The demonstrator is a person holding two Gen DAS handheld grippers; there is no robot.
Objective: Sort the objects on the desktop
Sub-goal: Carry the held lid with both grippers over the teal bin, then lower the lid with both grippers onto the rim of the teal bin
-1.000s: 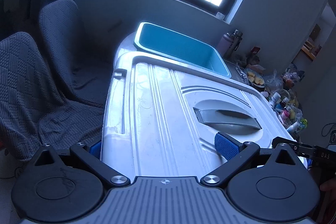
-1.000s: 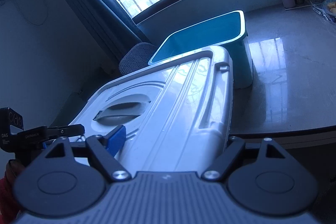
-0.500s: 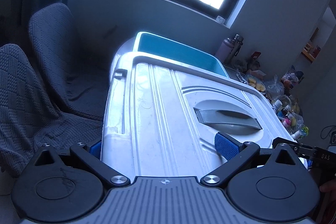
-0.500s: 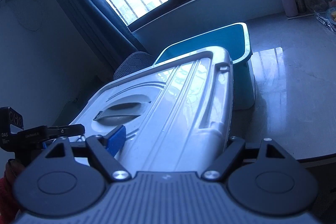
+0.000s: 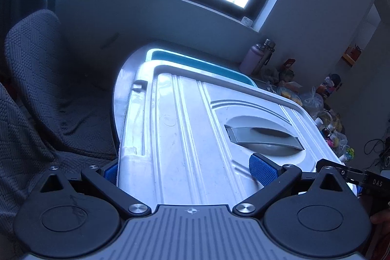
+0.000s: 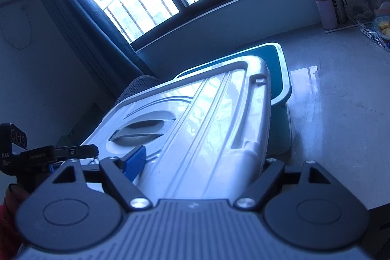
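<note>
Lid (image 5: 185,138), white and ribbed with a grey recessed handle, was held tilted in the air between both hand-held grippers, its far edge over the teal bin (image 6: 280,79) that stood on the pale surface (image 6: 341,113). Left hand-held gripper (image 5: 187,169) was spread wide and clamped across the near edge of the lid, blue pads (image 5: 262,168) pressing on it. Right hand-held gripper (image 6: 202,162) gripped the same lid in the same wide way. Two bottles (image 6: 329,4) stood near the wall, and a dark chair (image 5: 31,70) was beside the surface.
</note>
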